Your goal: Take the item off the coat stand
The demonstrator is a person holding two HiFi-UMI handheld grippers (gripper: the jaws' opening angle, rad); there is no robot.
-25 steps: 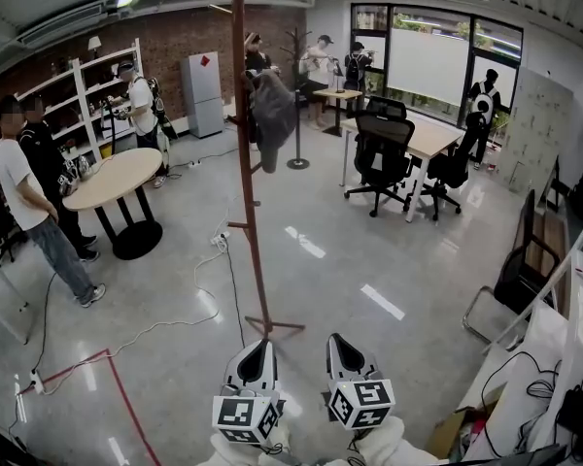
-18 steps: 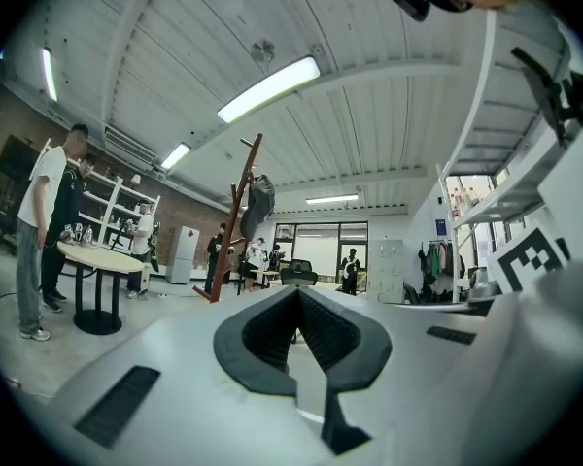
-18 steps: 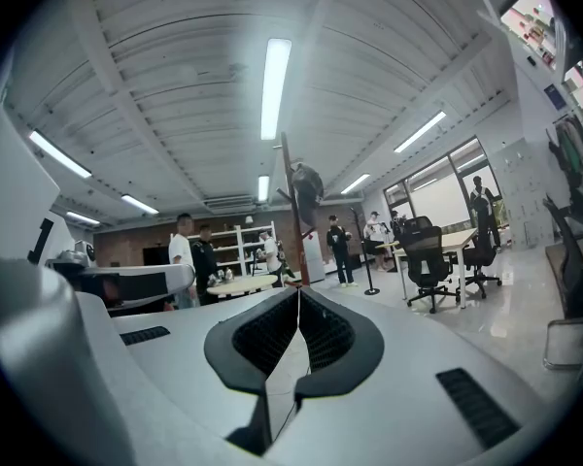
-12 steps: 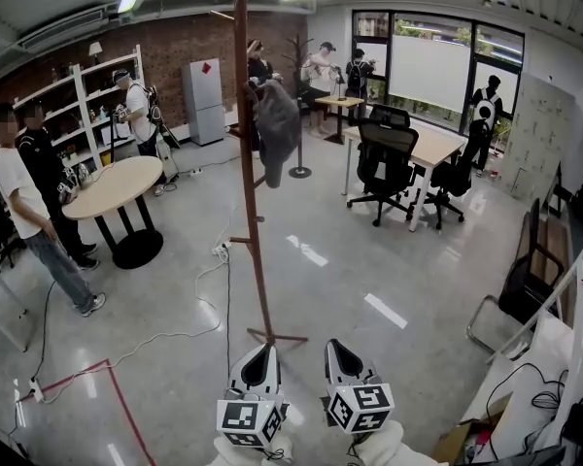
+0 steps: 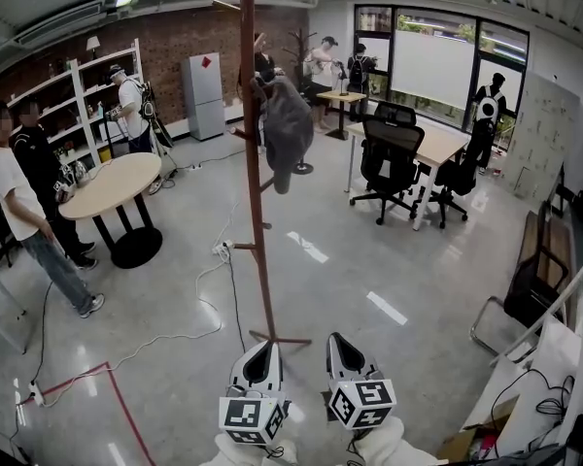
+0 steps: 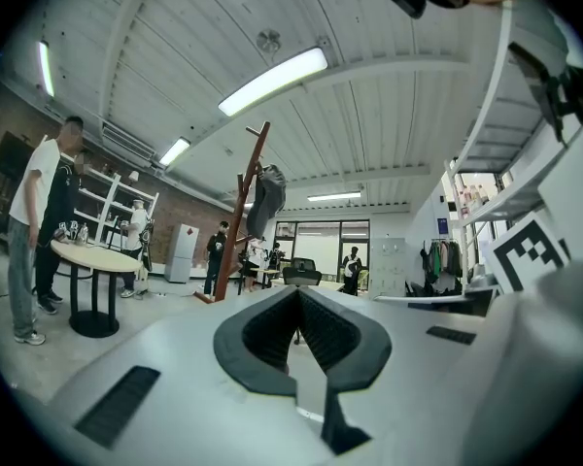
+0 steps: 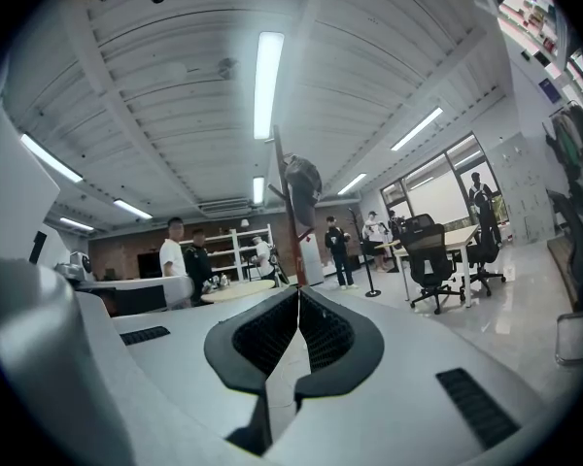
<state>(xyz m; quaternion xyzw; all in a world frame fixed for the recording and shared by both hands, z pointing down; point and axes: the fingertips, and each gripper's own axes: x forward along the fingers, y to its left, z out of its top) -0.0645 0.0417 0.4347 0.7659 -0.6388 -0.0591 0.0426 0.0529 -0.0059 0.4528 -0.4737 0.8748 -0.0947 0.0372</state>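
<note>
A tall brown coat stand (image 5: 257, 192) rises from the floor straight ahead in the head view. A dark grey garment (image 5: 288, 129) hangs from a peg near its top, on the right side. The same stand (image 6: 241, 216) and garment (image 6: 264, 194) show far off in the left gripper view, and the garment (image 7: 302, 180) on the stand (image 7: 293, 223) in the right gripper view. My left gripper (image 5: 260, 358) and right gripper (image 5: 340, 351) are held low, side by side, short of the stand's base. Both are shut with nothing between the jaws.
A round table (image 5: 112, 184) stands at the left with two people (image 5: 24, 207) beside it. A cable (image 5: 175, 333) and red floor tape (image 5: 126, 401) lie on the floor left of the stand. Office chairs (image 5: 389, 158) and a desk (image 5: 428, 142) are at the back right. Clutter and cables (image 5: 544, 396) fill the right edge.
The view has drawn a little nearer to the coat stand, and the garment looks larger. Both grippers keep their place and stay shut.
</note>
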